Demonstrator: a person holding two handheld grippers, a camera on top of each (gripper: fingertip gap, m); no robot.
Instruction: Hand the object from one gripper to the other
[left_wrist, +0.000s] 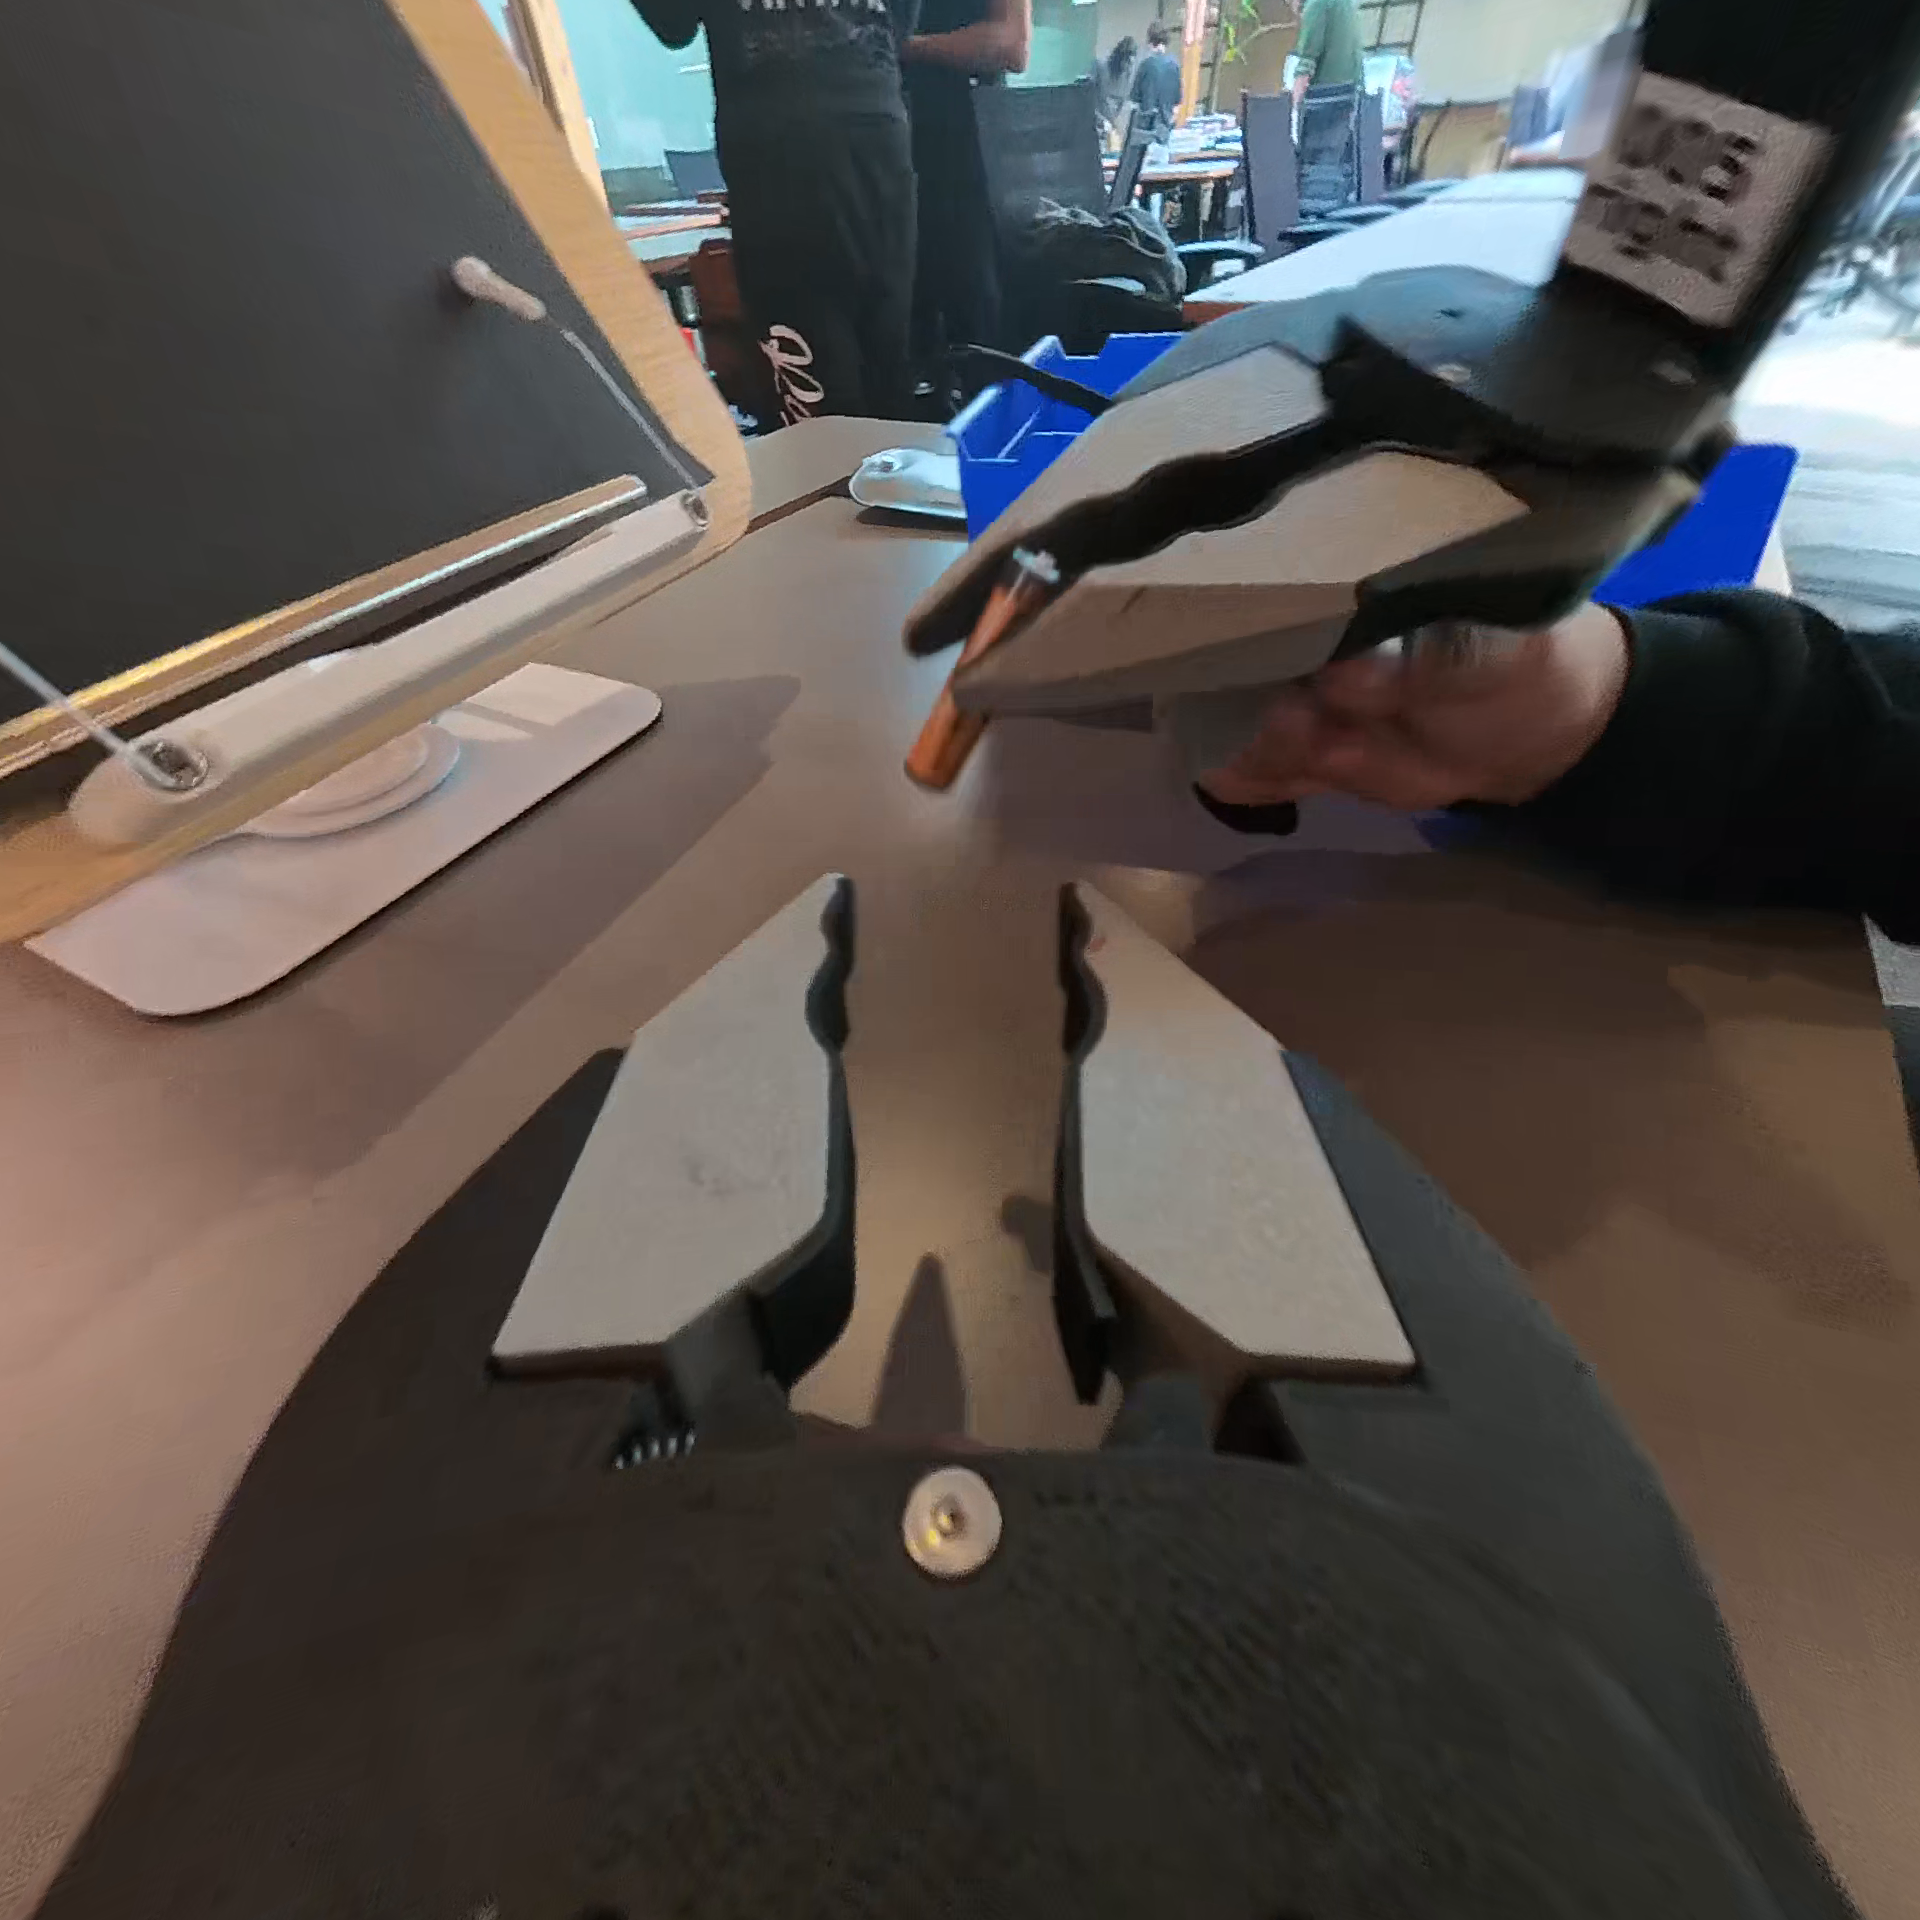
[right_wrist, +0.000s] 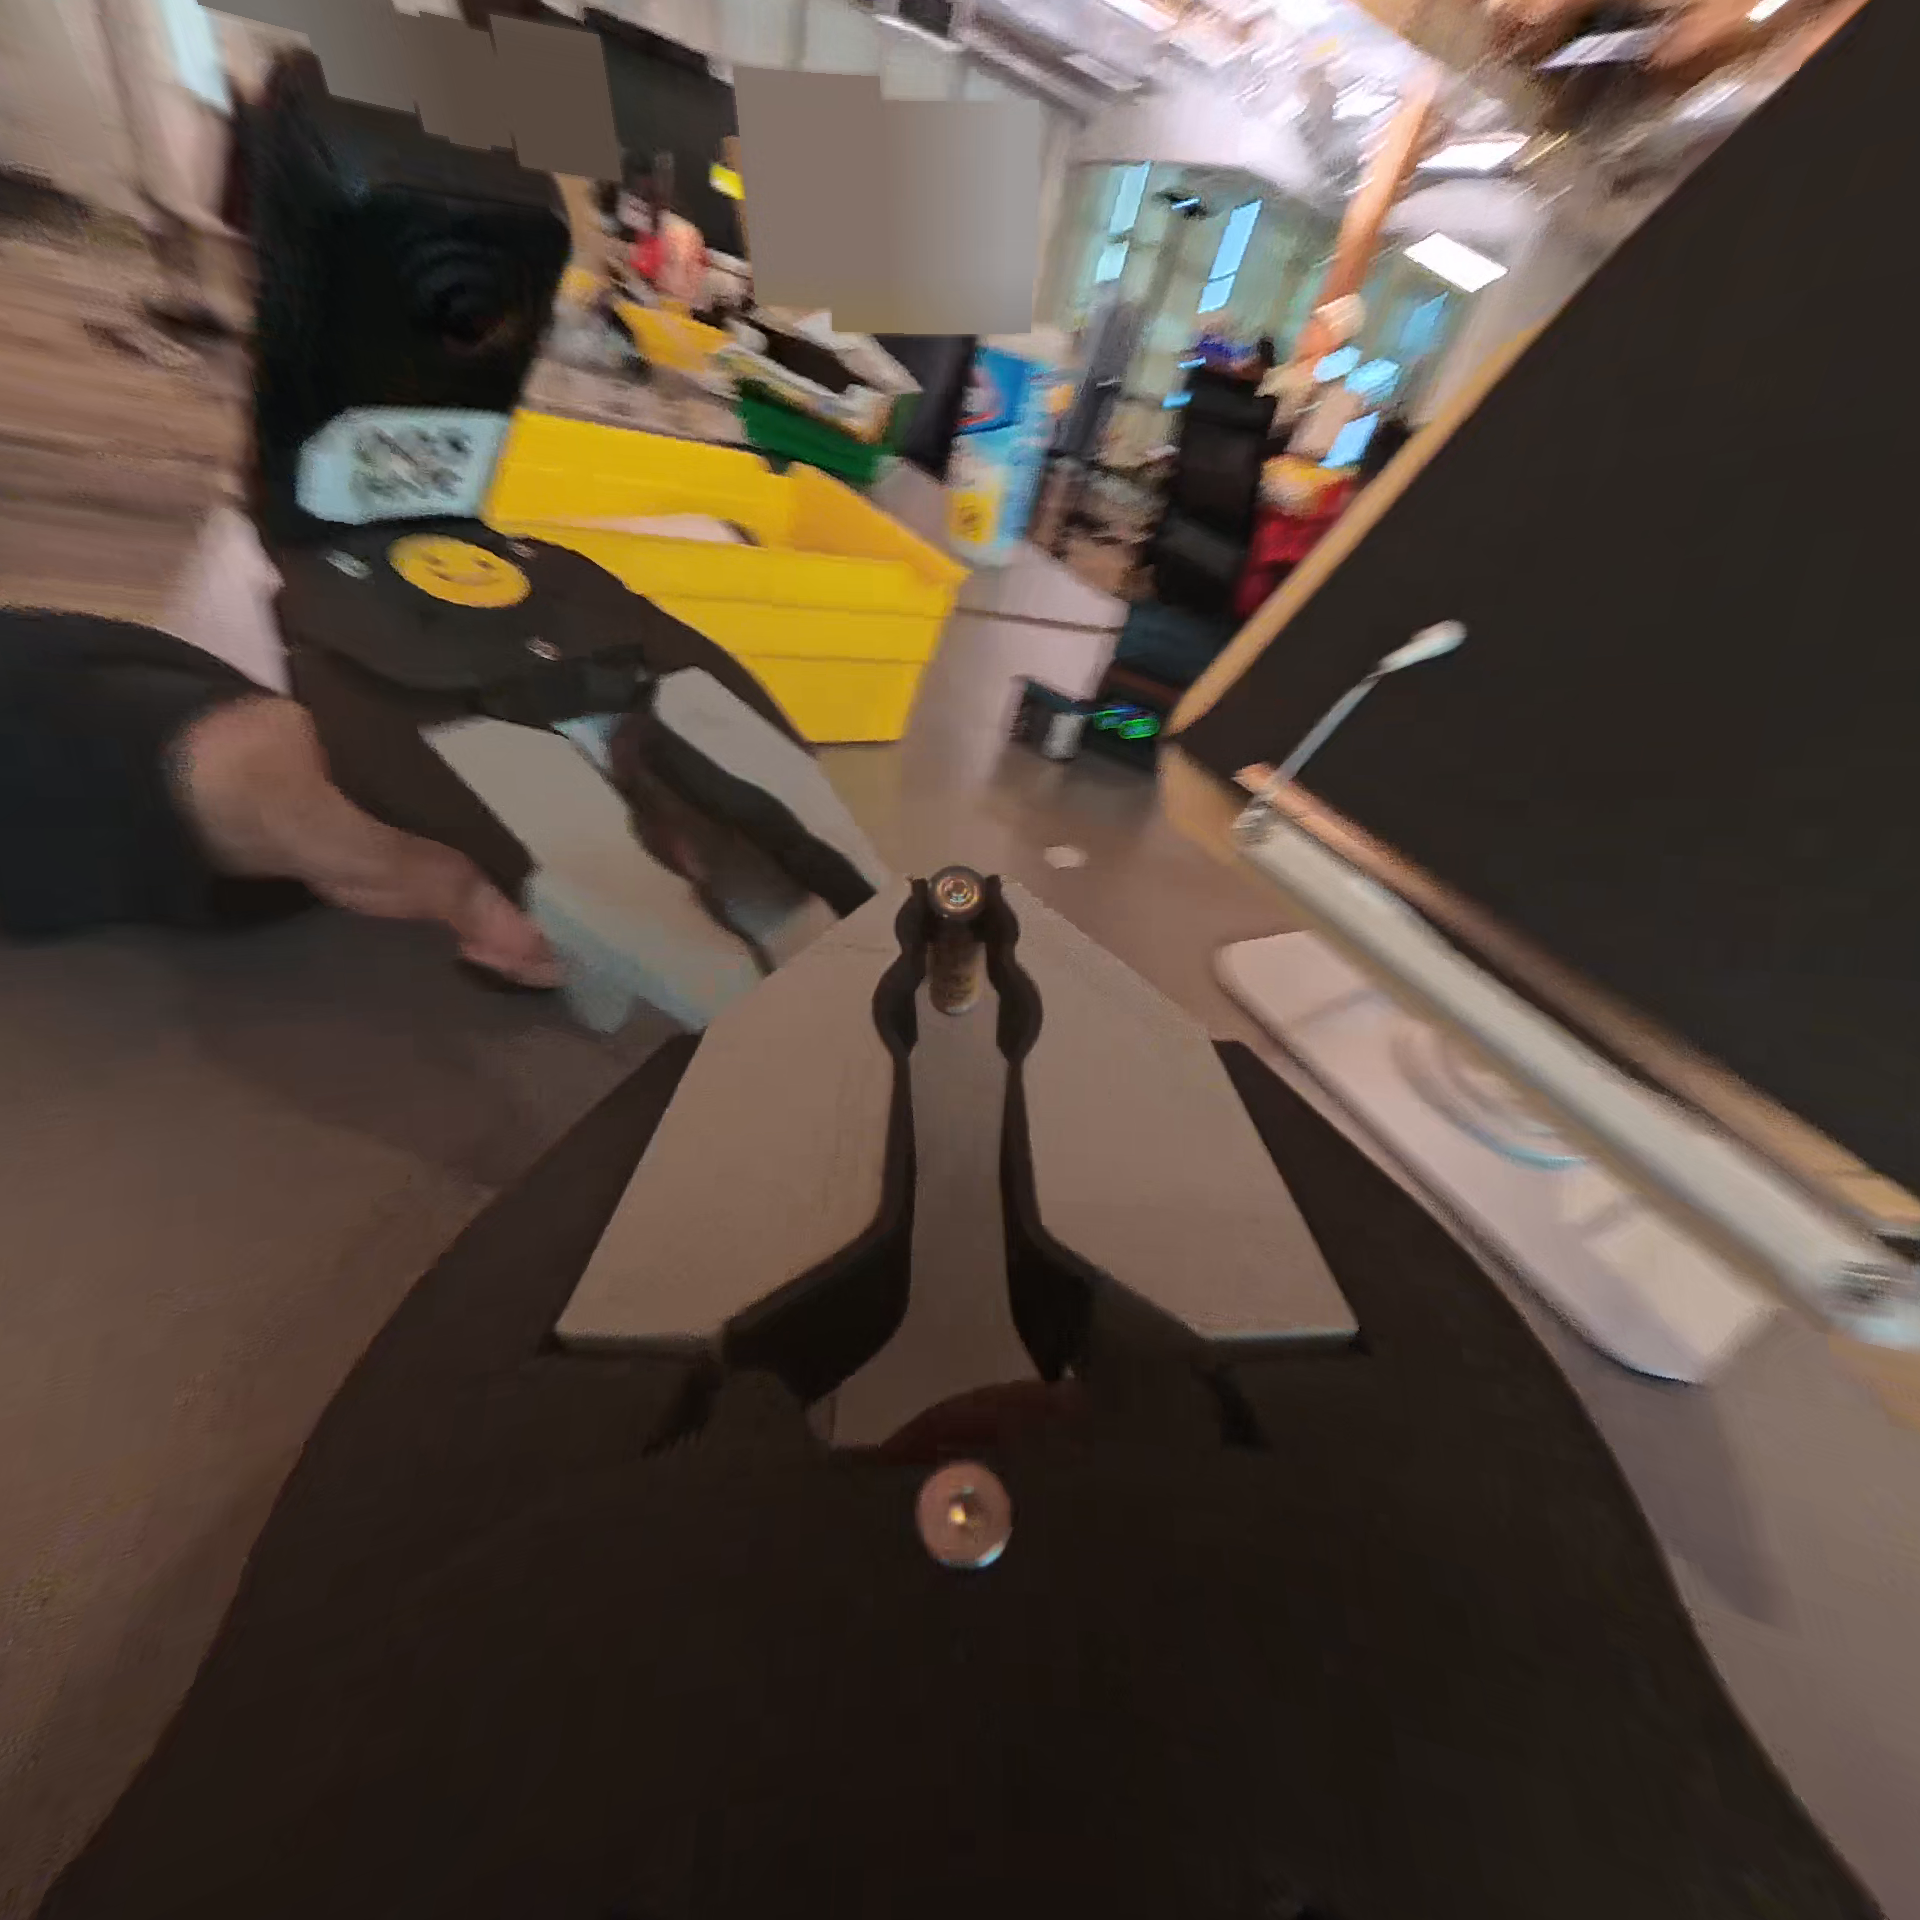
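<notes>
Right gripper (right_wrist: 954, 914) seen clamped on small copper-coloured battery (left_wrist: 945, 738), pinched at fingertips; battery's lower end left projecting below jaws, above brown table (left_wrist: 1455, 1091), not touching it. Left gripper (left_wrist: 956, 904) held low over table, jaws parted, nothing between them. Battery positioned just ahead of left fingertips, apart from them. Right gripper supported by hand (left_wrist: 1434, 717) in dark sleeve. Blue bin (left_wrist: 1023, 457) seen behind right gripper; tilted board on white stand (left_wrist: 343, 810) placed at left.
</notes>
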